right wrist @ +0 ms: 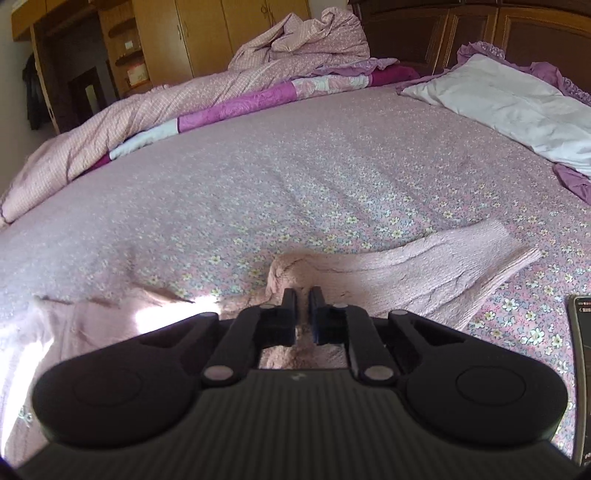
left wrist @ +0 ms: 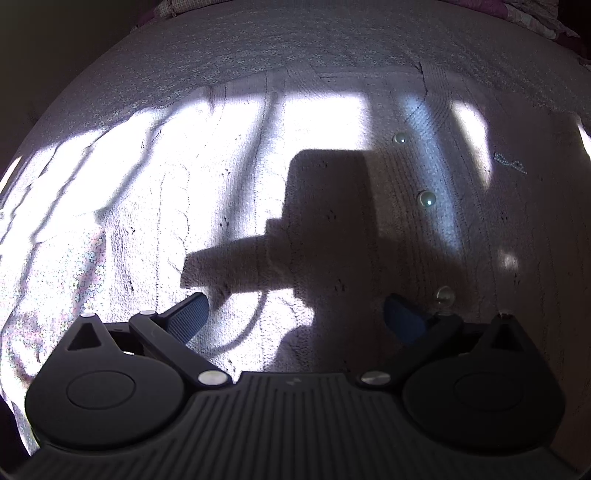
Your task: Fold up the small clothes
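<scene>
A small pink knitted cardigan [right wrist: 424, 273] lies on the flowered bed sheet [right wrist: 295, 177], one sleeve stretched out to the right. My right gripper [right wrist: 303, 295] is shut on a bunched fold of the cardigan near the shoulder. In the left wrist view the same cardigan [left wrist: 229, 177] fills the picture, lit by hard sunlight, with pearl buttons [left wrist: 426, 198] running down its front. My left gripper [left wrist: 299, 314] hangs over the knit with its jaws wide open and nothing between them. Its own shadow falls across the fabric.
A crumpled pink duvet [right wrist: 184, 99] is piled along the far left of the bed. A white pillow [right wrist: 509, 103] lies at the far right. A dark phone [right wrist: 583, 365] rests at the right edge. Wooden wardrobes [right wrist: 221, 33] stand behind the bed.
</scene>
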